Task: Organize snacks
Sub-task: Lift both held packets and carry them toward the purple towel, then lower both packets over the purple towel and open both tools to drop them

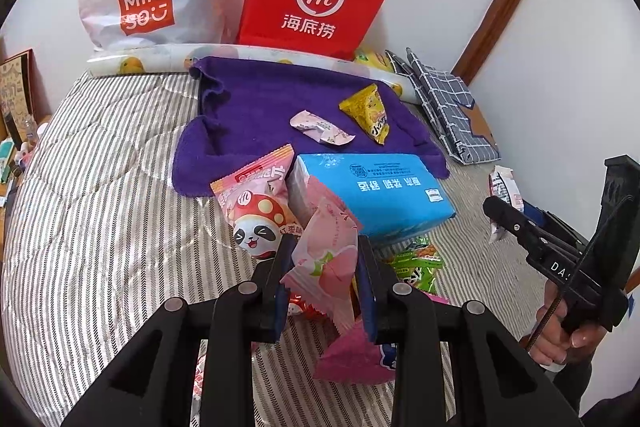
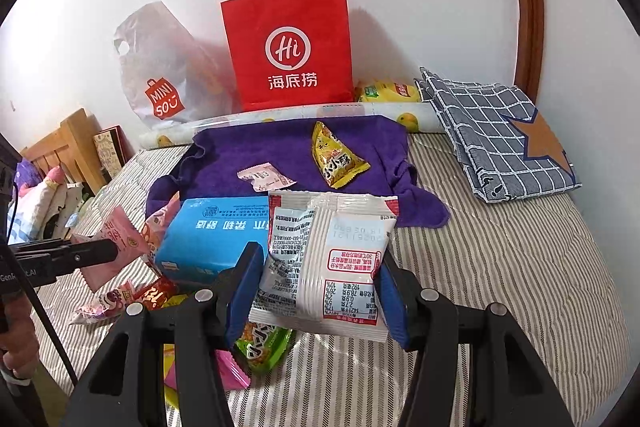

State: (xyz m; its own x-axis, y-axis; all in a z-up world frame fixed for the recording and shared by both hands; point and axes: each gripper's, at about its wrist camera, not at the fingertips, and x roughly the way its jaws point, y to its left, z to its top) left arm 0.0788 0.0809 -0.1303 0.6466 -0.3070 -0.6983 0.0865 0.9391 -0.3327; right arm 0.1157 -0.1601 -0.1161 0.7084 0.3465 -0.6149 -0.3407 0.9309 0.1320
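Snacks in crinkly foil: the left gripper [image 1: 324, 275] pinched a pink packet [image 1: 326, 263], the right gripper [image 2: 320, 291] clamped a white ribbed sachet [image 2: 328, 267], above a striped quilt [image 2: 500, 259].

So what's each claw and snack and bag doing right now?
Left claw: shut on the pink peach snack packet, lifted.
Right claw: shut on the white snack packet, lifted.
Yellow triangular packet: lying on the purple towel.
Small pale wrapped candy: lying on the towel.
Blue tissue pack: lying flat, text upside down.
Red paper bag: standing upright against the wall.
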